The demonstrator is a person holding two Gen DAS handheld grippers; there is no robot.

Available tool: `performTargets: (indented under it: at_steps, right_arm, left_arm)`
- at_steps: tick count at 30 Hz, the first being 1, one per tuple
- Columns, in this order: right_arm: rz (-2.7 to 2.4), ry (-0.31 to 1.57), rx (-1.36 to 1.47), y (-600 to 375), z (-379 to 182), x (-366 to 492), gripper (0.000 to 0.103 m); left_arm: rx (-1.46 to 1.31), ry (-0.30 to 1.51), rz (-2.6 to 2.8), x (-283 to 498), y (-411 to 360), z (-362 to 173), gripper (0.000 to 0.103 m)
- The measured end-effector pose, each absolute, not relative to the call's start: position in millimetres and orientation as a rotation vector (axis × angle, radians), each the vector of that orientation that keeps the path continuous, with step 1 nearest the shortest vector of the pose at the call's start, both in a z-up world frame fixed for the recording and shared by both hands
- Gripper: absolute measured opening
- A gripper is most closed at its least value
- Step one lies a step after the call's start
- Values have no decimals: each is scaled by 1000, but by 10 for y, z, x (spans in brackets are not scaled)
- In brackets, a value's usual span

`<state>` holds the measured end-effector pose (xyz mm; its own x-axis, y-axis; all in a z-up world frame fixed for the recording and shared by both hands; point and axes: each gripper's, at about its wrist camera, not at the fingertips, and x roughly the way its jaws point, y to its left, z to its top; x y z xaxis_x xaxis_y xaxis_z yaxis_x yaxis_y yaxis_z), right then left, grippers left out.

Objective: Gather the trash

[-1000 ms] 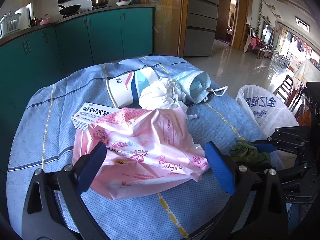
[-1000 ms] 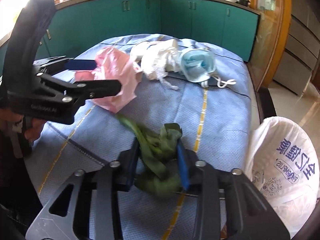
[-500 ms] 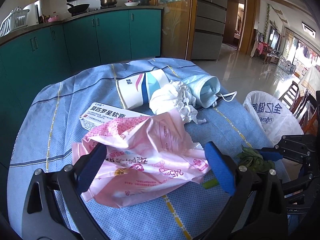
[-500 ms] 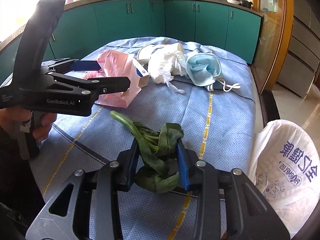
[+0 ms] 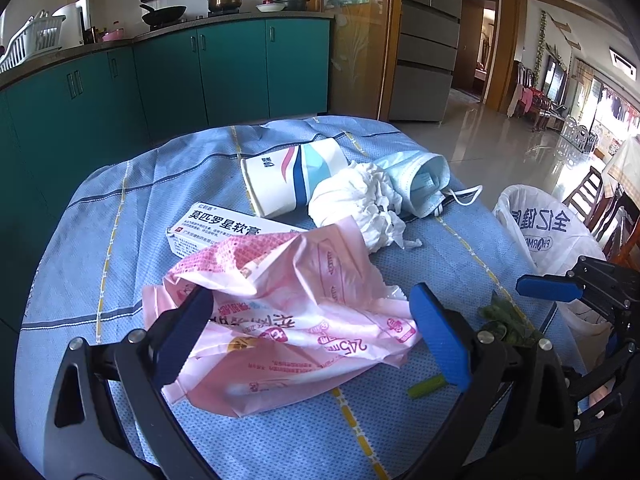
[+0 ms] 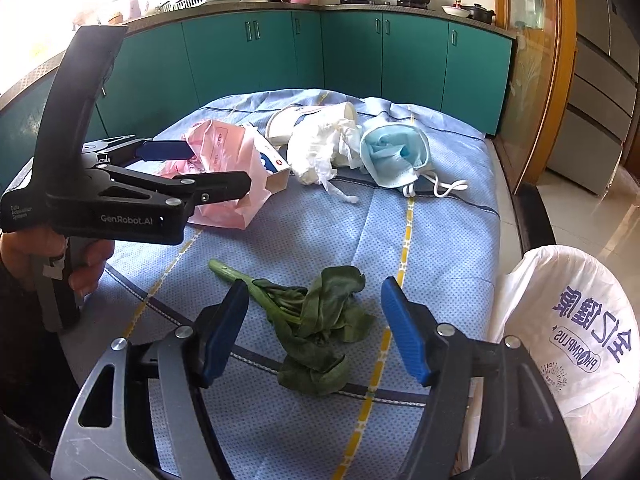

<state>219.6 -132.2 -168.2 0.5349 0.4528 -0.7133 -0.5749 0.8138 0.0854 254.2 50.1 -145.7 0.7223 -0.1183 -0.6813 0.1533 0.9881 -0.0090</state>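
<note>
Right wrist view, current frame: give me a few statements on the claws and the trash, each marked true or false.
1. The right claw is shut on the leafy greens. False: it is open, the greens lying between its fingers.
2. The left claw is open around the pink plastic bag. True.
3. The blue face mask is inside the white trash bag. False: it lies on the tablecloth.
4. The paper cup lies on its side. True.

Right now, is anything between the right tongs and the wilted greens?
No. The right tongs stand open with the wilted greens lying on the blue tablecloth between the pads; nothing visible blocks them.
</note>
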Motion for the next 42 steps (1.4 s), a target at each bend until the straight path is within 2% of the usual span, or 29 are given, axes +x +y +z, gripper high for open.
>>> performTargets:
  at_steps: [17, 32, 33, 34, 35, 42]
  right_arm:
    - [594, 781, -199, -1289, -1644, 2148, 68]
    - [599, 842, -244, -1157, -1784, 2178, 67]
    - [605, 845, -245, -1147, -1790, 2177, 62]
    - [609, 852, -245, -1138, -1800, 2183, 52]
    - [610, 856, -246, -1132, -1813, 2191, 50]
    - [618, 853, -240, -1149, -1799, 2175, 45]
  left_arm:
    - [60, 752, -148, 2542, 469, -1478, 98]
    - [36, 773, -152, 2576, 496, -1513, 99]
    - [36, 774, -152, 2575, 495, -1515, 99]
    - [36, 773, -152, 2576, 495, -1514, 99]
    - [36, 772, -152, 2578, 497, -1512, 99]
    - [49, 779, -165, 2571, 471, -1517, 99]
